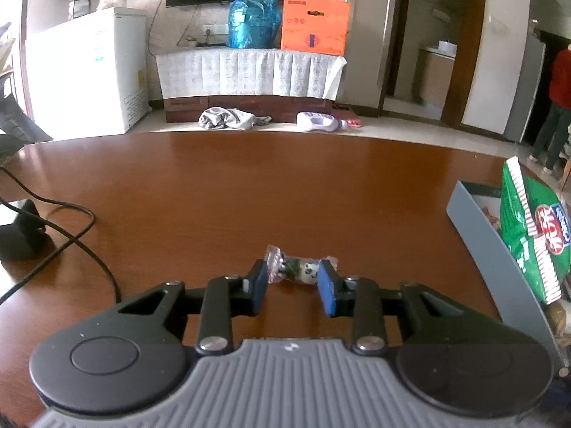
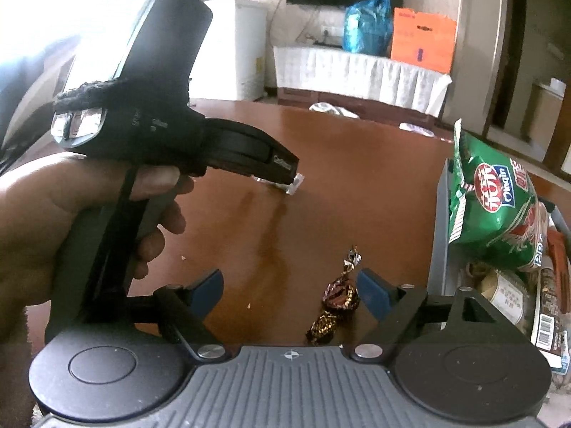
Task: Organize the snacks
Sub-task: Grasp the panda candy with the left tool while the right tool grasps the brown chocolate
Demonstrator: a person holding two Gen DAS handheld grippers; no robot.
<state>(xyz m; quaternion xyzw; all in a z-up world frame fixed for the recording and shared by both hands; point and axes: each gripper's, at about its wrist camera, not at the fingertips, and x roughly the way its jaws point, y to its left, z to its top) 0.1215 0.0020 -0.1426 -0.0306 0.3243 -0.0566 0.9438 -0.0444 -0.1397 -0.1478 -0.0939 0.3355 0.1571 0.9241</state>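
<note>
Just two grippers work over one round brown wooden table [image 1: 249, 185]. One small clear-wrapped candy with a green and white print [image 1: 298, 267] lies on the wood between the blue pads of the left gripper [image 1: 296, 287]; its twisted ends meet the pads, though whether they press or merely touch it I cannot tell. The right gripper [image 2: 289, 290] stands wide open, and one dark brown foil-wrapped chocolate with a gold twist [image 2: 337, 301] lies between its fingers, close to the right one and untouched. One grey open box [image 2: 438, 249] sits at the table's right edge, holding one large green snack bag [image 2: 496, 210] and a few smaller packets. One hand [image 2: 53, 235] grips the left gripper's handle.
</note>
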